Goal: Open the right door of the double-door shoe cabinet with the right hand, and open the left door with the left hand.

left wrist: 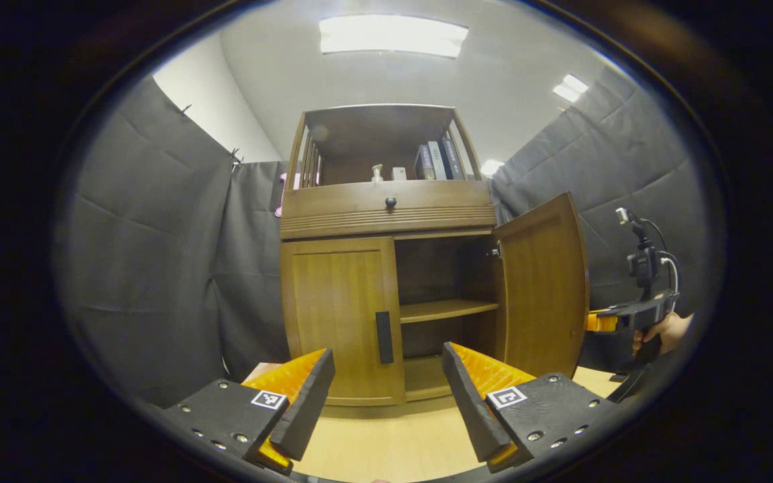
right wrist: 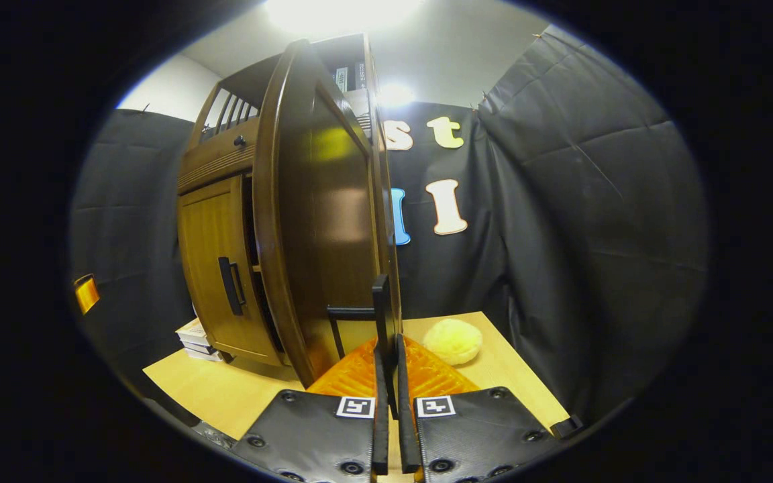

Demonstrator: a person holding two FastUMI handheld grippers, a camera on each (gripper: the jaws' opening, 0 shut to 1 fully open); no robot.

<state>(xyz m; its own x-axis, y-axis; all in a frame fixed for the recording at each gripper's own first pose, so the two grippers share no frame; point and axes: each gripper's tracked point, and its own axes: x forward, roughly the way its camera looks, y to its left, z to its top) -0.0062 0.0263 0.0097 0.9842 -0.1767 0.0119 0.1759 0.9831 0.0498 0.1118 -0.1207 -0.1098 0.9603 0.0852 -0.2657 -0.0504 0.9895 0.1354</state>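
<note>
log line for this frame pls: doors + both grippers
right door: swung open | right gripper: jaws shut on right door handle | left door: closed | left gripper: jaws open, short of left door handle

Shoe cabinet (left wrist: 386,208): warm mid-brown wood, faint vertical grain on left door (left wrist: 339,315). Left door's handle (left wrist: 384,337) black; drawer knob (left wrist: 390,202) black. Right door (right wrist: 323,221), 10 o'clock in right gripper view: darker glossy brown with pale light reflections; its handle (right wrist: 381,312) black. Books (left wrist: 437,161) on top shelf, 12 o'clock in left gripper view: dark blue-grey spines. Tabletop (left wrist: 400,443): light yellowish wood. Fluffy ball (right wrist: 452,341), 5 o'clock of right door: pale cream-yellow. Booth cloth (left wrist: 158,255): charcoal, creased. Ceiling (left wrist: 386,77): off-white.
</note>
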